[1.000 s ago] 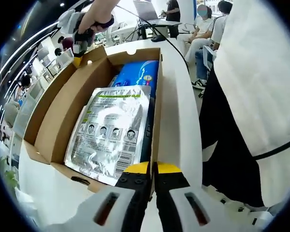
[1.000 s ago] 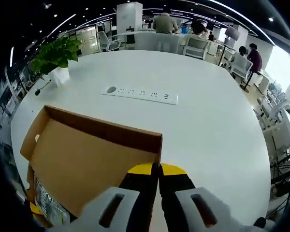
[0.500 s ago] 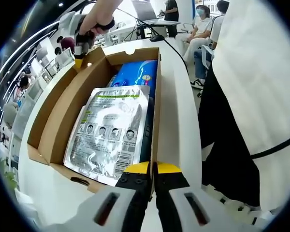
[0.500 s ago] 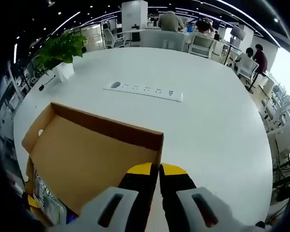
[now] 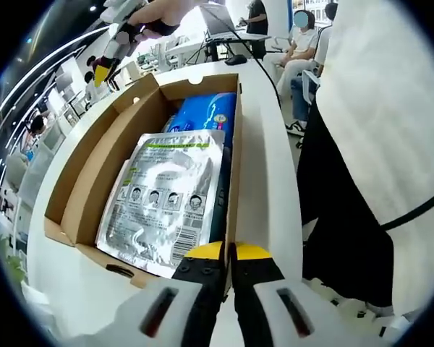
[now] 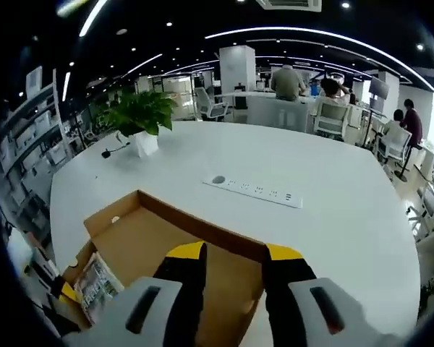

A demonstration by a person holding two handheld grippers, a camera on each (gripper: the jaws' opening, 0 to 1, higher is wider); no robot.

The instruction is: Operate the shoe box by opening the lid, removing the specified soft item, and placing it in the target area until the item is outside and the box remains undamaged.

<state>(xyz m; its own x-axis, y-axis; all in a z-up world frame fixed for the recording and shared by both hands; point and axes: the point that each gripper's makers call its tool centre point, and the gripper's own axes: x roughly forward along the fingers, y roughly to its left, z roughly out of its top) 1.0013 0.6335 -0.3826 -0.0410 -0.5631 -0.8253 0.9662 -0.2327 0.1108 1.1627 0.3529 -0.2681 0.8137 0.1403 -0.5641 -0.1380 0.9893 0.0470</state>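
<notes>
In the left gripper view the left tool (image 5: pixel 229 252) sits at 6 o'clock with its yellow-tipped jaws pressed together on the near end wall of the shoe box (image 5: pixel 88 168), just as it was half a second ago. The box lies open on the white tabletop (image 5: pixel 264 163). Inside it a silver foil pouch (image 5: pixel 163 199) lies flat on top, printed with small portraits and a barcode, and a blue packet (image 5: pixel 206 112) lies beyond and partly under it, toward 12 o'clock.

The right tool (image 5: pixel 110 54) shows at 11 o'clock in that view, held in a person's hand (image 5: pixel 163 11). Half a second ago it was down at the far corner of the box; now it has lifted up and away from the cardboard.

The right gripper view agrees: the right tool (image 6: pixel 233 254) has let go, its jaws standing apart with a clear gap where earlier they were nearly shut against the lid (image 6: pixel 177 246) edge. The lid's brown panel lies below and beyond them, and they seem clear of it, though the fisheye makes that hard to judge. Beyond are a white power strip (image 6: pixel 257 191) at 12 o'clock and a potted plant (image 6: pixel 139 116) at 10 o'clock. The pouch's corner peeks out at 8 o'clock.
</notes>
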